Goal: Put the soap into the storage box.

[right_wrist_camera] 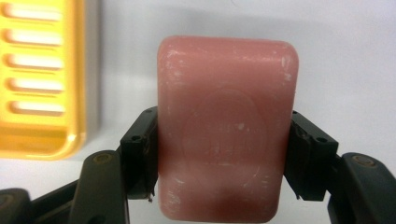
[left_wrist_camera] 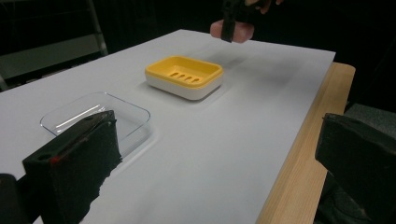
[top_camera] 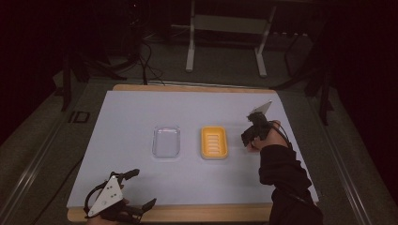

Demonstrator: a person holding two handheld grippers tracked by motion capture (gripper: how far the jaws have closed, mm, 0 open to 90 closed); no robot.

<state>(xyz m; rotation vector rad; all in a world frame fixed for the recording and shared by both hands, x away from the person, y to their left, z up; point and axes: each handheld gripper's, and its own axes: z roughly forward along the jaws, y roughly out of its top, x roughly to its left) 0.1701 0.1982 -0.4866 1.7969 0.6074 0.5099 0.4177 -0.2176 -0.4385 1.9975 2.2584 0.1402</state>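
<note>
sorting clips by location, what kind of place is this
Probably a lab or studio set up for recording, not a home: a white board on a wooden table, dark surroundings, loose cables on the floor and a metal stand behind.

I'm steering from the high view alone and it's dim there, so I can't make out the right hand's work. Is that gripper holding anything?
Observer: Yes, the right gripper is shut on a pink soap bar, jaws against its two long sides.
Operator: Is the yellow dish free?
Observer: The left gripper view shows the yellow soap dish with nothing in it, slots bare.
Operator: And the clear one?
Observer: The clear tray holds nothing either; the left gripper is open, jaws wide apart.
</note>
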